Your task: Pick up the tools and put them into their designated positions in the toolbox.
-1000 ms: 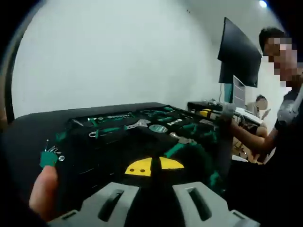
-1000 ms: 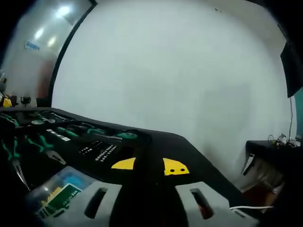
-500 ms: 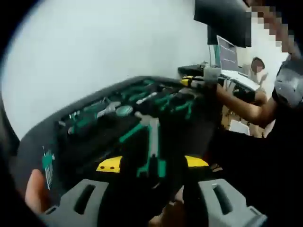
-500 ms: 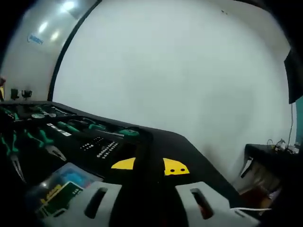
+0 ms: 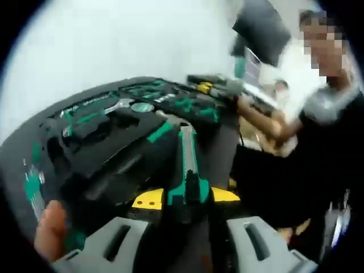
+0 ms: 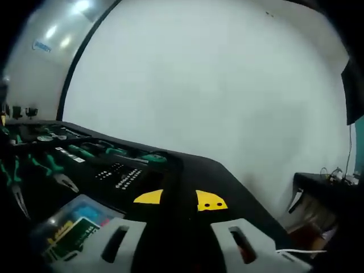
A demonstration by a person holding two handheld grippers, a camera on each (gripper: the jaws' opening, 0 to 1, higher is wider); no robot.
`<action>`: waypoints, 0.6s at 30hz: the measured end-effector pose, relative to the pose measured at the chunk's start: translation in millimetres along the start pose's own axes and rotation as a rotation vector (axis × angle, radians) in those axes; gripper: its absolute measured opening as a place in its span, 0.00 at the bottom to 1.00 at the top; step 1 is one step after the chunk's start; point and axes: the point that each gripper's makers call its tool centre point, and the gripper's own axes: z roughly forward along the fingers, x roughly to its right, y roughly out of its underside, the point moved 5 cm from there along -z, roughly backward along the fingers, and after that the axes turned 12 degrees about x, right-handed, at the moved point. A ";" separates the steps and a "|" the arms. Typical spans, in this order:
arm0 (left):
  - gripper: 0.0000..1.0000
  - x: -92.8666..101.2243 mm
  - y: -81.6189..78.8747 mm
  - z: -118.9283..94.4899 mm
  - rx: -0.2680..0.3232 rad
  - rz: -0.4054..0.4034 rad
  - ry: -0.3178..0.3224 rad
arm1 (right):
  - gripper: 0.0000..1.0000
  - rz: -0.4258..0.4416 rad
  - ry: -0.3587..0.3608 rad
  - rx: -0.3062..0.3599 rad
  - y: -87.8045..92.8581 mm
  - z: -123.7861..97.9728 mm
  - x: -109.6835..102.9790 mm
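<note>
Backdrop: pale wall behind black toolbox (image 5: 108, 142)
Left gripper (image 5: 185, 211): clamped green-handled tool (image 5: 187, 165), rigid, held mid-shaft
Right gripper (image 6: 177, 210): jaw state unclear

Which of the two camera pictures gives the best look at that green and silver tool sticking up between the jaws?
The left gripper view: the green and silver tool stands centred between its jaws. The right gripper view points at another stretch of toolbox.

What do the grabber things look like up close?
Each gripper has two chunky light-grey jaws with a dark slot cut into each, and yellow patches further along between them. On the right gripper one yellow patch has two small dark dots. The left gripper looks the same. A white cable shows beside the right gripper's jaw. A fingertip shows beside the left gripper.
</note>
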 end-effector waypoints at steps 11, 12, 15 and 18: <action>0.24 -9.0 -19.7 -2.1 -0.115 0.009 -0.147 | 0.18 -0.003 -0.008 0.000 -0.4 -0.6 -1.5; 0.24 -8.5 -25.4 -7.6 -0.070 0.059 -0.176 | 0.19 -0.006 -0.009 0.001 -0.8 -0.5 -1.5; 0.20 -5.6 -35.2 -29.2 0.040 0.139 -0.359 | 0.19 -0.010 0.005 0.020 -4.7 -1.2 -0.7; 0.13 16.5 -23.4 -33.8 -0.022 0.094 -0.396 | 0.19 -0.007 0.003 0.033 -6.3 0.2 -1.1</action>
